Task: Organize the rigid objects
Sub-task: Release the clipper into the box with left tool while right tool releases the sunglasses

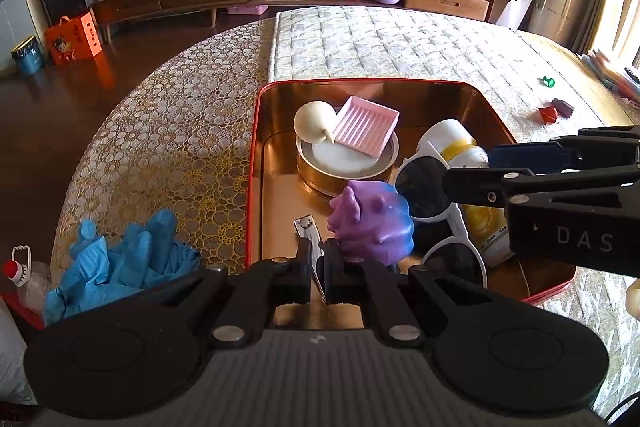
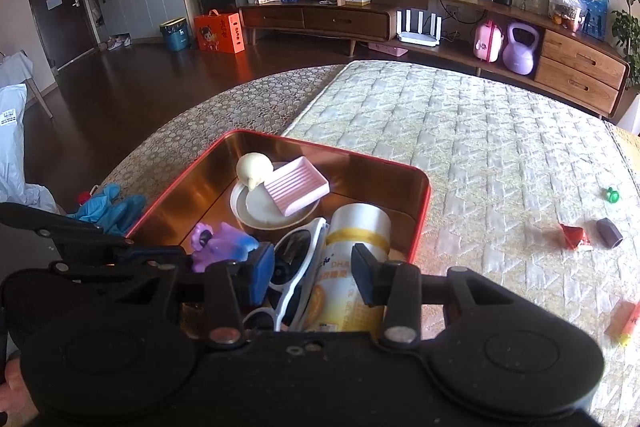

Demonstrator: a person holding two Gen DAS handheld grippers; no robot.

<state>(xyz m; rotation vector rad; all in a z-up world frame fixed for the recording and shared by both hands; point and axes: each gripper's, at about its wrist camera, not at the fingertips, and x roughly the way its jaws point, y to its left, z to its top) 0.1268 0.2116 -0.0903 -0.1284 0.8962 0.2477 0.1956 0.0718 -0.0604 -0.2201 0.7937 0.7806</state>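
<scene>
A red tin box (image 1: 253,163) with a gold inside sits on the quilted mat. In it lie a cream bulb-shaped toy (image 1: 314,121), a pink ridged dish (image 1: 366,125) on a round tin (image 1: 344,167), a purple-blue toy (image 1: 370,219), white sunglasses (image 1: 424,187) and a white-and-yellow bottle (image 1: 460,143). My left gripper (image 1: 318,253) is shut on a metal nail clipper (image 1: 306,229) over the box's near left. My right gripper (image 2: 312,277) hangs open above the sunglasses (image 2: 298,251) and bottle (image 2: 356,227); its blue pads (image 2: 260,275) touch neither.
Blue gloves (image 1: 120,255) lie left of the box on the lace cloth. On the mat to the right are a green pin (image 2: 611,195), a red wrapper (image 2: 575,237), a dark block (image 2: 609,233) and an orange stick (image 2: 628,319).
</scene>
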